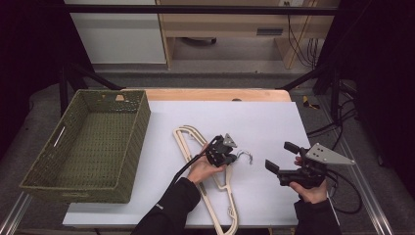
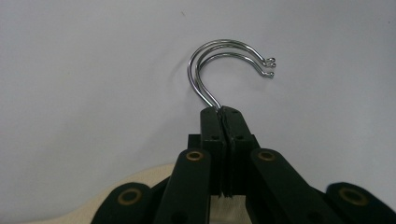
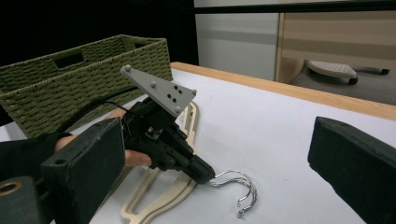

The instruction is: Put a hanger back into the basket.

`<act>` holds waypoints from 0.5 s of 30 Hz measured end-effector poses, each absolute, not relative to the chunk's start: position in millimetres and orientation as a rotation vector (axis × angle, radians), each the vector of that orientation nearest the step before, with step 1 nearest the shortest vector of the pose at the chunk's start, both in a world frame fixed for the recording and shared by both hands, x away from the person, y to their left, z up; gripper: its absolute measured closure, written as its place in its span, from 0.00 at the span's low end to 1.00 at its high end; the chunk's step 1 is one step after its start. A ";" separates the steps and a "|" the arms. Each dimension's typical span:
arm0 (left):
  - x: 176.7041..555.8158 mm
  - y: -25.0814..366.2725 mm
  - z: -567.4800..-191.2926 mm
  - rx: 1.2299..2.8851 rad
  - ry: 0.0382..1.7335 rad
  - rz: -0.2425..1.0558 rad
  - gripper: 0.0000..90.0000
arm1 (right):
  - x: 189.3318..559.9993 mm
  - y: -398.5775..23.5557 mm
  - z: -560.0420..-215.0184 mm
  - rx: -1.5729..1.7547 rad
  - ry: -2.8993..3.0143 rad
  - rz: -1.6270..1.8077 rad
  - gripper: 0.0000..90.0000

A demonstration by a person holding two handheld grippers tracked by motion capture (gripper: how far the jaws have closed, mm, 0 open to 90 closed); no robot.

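Left tool pinching curved chrome hooks

Glossy chrome wire hooks top smooth cream wooden hangers, matt black plastic grippers, a rough green woven basket, matt white tabletop.

Looks like a lab or workshop: black frame rails, loose cables, bare wooden furniture.

Even, soft overhead light on the white table; dark, dim surroundings beyond it. Faint shadows. Slight grain throughout; near jaws blur in both gripper views.
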State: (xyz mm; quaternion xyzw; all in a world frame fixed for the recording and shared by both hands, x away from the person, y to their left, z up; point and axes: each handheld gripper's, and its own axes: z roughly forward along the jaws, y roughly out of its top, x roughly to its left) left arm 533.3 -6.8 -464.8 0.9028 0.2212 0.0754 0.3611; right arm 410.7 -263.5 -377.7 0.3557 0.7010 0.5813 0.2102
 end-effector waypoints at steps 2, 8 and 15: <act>529.5 -4.6 -458.7 2.319 0.540 0.206 0.99 | 411.8 -261.1 -379.4 0.986 1.965 1.610 0.06; 516.9 3.4 -444.1 2.302 0.488 0.254 0.99 | 414.9 -250.7 -385.0 1.010 2.008 1.613 0.08; 503.8 17.7 -429.4 2.232 0.491 0.286 0.99 | 418.1 -231.4 -393.5 1.020 2.099 1.630 0.10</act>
